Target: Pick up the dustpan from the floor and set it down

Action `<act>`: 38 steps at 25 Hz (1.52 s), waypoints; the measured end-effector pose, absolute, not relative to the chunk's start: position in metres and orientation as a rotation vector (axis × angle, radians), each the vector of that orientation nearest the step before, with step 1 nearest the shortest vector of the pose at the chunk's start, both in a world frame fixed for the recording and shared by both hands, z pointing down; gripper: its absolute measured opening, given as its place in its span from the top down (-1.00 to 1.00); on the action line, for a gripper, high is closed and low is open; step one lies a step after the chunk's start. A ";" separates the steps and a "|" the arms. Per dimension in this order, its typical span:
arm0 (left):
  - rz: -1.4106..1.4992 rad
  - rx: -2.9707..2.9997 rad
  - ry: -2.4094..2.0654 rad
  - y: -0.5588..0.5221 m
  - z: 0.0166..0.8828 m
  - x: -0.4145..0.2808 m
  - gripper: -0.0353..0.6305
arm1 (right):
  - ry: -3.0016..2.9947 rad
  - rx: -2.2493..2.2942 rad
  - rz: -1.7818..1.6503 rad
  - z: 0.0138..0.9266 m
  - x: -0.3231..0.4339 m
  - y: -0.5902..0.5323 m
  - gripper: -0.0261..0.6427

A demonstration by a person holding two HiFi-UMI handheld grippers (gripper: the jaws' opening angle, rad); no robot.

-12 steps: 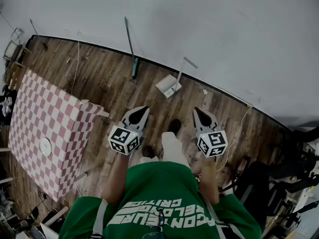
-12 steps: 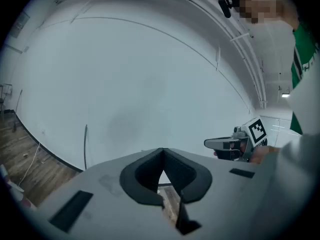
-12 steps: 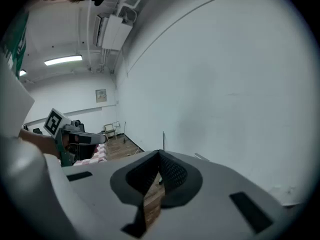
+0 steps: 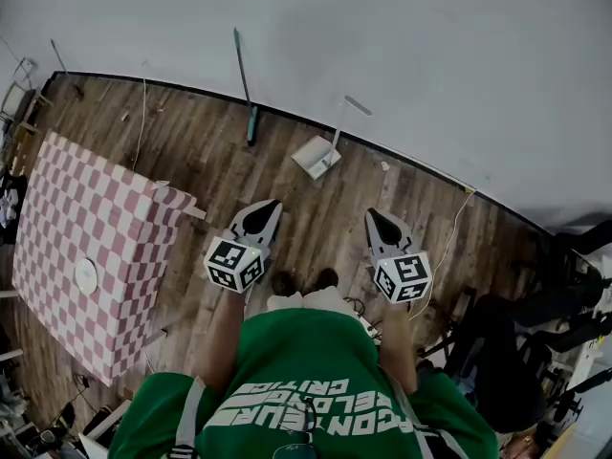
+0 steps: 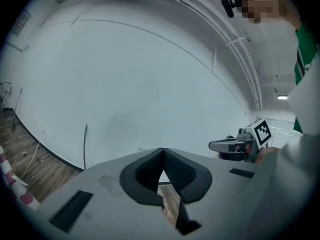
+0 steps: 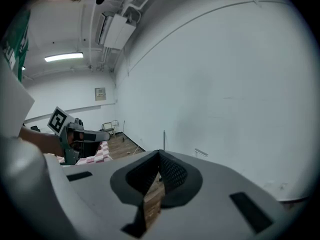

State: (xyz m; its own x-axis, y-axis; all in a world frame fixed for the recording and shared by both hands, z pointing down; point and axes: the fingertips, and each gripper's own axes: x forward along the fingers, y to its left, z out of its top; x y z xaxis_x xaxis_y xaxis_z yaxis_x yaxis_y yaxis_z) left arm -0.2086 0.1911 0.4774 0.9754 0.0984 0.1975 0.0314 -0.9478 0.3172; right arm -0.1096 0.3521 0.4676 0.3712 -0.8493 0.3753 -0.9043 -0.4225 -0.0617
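The white dustpan lies on the wooden floor near the wall, its long handle slanting up toward the wall. In the right gripper view only the handle's end shows over the jaws. My left gripper and right gripper hang side by side in front of the person's body, well short of the dustpan and apart from it. Both point toward the wall, slightly downward. Their jaws are shut with nothing between them, as the left gripper and the right gripper show in their own views.
A green-handled broom leans against the white wall left of the dustpan. A table with a pink-and-white checked cloth stands at the left, a white plate on it. Cables and dark equipment lie at the right.
The dustpan and broom sit slightly higher and further left in the head view. The person's forward foot has drawn back. Both grippers stay shut and level with each other.
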 end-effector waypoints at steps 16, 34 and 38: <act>0.334 2.820 0.194 0.191 0.481 -0.200 0.88 | -1.514 2.566 0.551 0.472 -0.107 0.356 0.90; 0.373 2.838 0.000 0.143 0.485 -0.067 0.88 | -1.622 2.442 0.566 0.491 0.052 0.304 0.90; 0.367 2.833 -0.091 0.129 0.485 -0.034 0.88 | -1.669 2.407 0.587 0.500 0.093 0.299 0.90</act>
